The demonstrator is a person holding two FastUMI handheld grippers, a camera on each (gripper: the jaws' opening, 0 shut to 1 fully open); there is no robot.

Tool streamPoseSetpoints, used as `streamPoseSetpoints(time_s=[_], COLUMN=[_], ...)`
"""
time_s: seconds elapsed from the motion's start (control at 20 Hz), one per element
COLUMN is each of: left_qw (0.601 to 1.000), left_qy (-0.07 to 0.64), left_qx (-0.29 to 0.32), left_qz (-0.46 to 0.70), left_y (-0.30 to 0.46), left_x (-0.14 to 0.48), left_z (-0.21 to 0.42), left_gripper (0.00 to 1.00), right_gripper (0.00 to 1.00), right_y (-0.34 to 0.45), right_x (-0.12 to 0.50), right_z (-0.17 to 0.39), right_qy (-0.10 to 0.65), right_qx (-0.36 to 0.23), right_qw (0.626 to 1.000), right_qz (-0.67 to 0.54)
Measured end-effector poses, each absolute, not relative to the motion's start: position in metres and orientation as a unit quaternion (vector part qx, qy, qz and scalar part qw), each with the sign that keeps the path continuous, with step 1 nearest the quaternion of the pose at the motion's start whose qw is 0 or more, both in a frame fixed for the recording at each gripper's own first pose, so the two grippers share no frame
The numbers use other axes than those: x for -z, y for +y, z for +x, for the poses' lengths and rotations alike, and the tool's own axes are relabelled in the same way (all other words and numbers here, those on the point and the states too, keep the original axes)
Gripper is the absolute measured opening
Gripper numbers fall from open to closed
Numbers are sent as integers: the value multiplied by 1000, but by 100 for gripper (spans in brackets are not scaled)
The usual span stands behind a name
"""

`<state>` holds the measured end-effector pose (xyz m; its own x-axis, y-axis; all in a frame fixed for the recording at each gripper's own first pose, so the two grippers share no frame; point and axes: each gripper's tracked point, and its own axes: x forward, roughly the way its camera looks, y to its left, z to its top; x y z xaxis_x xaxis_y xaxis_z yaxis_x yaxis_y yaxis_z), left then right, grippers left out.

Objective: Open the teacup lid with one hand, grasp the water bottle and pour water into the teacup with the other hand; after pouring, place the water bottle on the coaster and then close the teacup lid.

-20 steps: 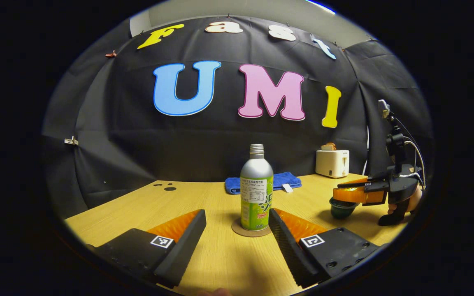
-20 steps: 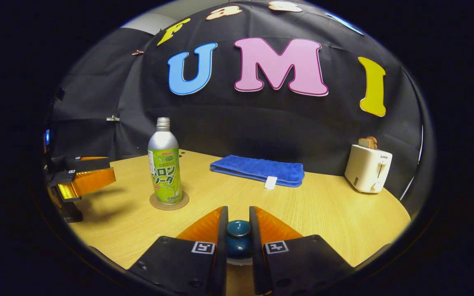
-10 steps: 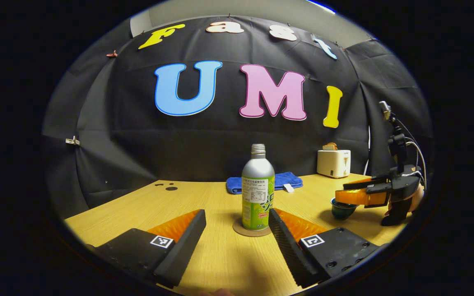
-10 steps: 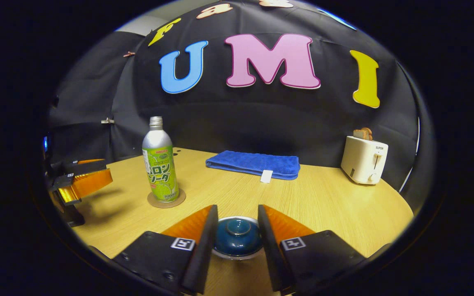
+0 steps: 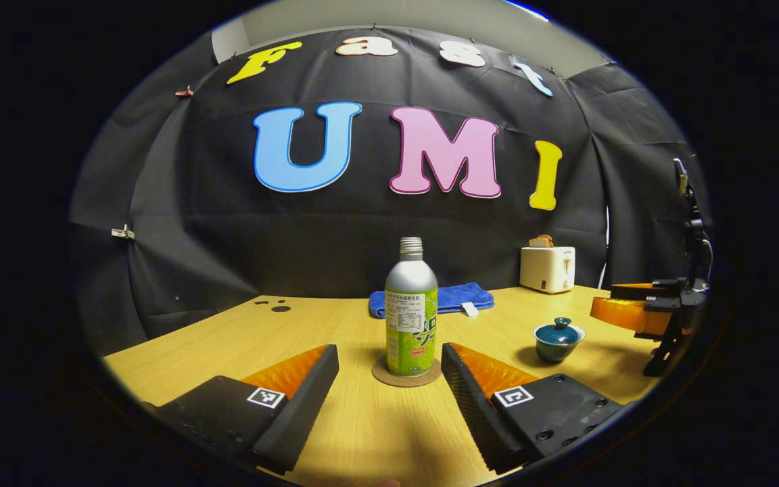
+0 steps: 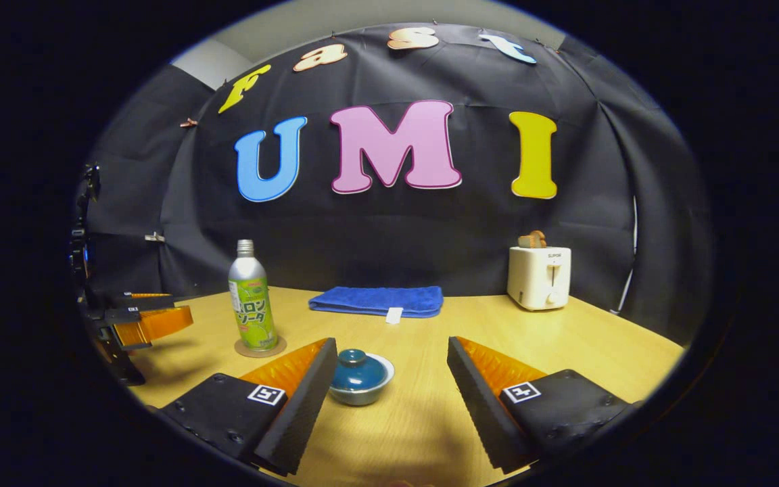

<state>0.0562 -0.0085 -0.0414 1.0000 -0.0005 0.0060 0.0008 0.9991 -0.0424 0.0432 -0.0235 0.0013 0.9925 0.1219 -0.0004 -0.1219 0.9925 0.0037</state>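
With the water bottle [image 5: 411, 308] upright on its coaster [image 5: 406, 374] at 12 o'clock of the left gripper [image 5: 389, 379], and the lid [image 6: 358, 368] seated on the teacup [image 6: 362, 380], the task reads as complete. Both grippers stand wide apart and empty; the right gripper [image 6: 389, 382] has the cup just beside its 9 o'clock finger. Count: one bottle, one coaster, one lidded cup, one towel [image 6: 377, 299], one toaster [image 6: 538, 277].

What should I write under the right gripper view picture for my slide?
Open right gripper beside the lidded teacup, bottle standing on its coaster.
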Motion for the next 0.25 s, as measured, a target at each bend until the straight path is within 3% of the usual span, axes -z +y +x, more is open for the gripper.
streamPoseSetpoints(time_s=[0.25], left_qw=[1000], left_qy=[-4], left_qx=[1], left_qz=[-21], left_y=[-15], left_x=[41], left_z=[55], left_gripper=[96], right_gripper=[100], right_y=[-27], right_x=[-2], right_z=[37], right_qy=[0], right_qx=[-47], right_qw=[999], right_qz=[0])
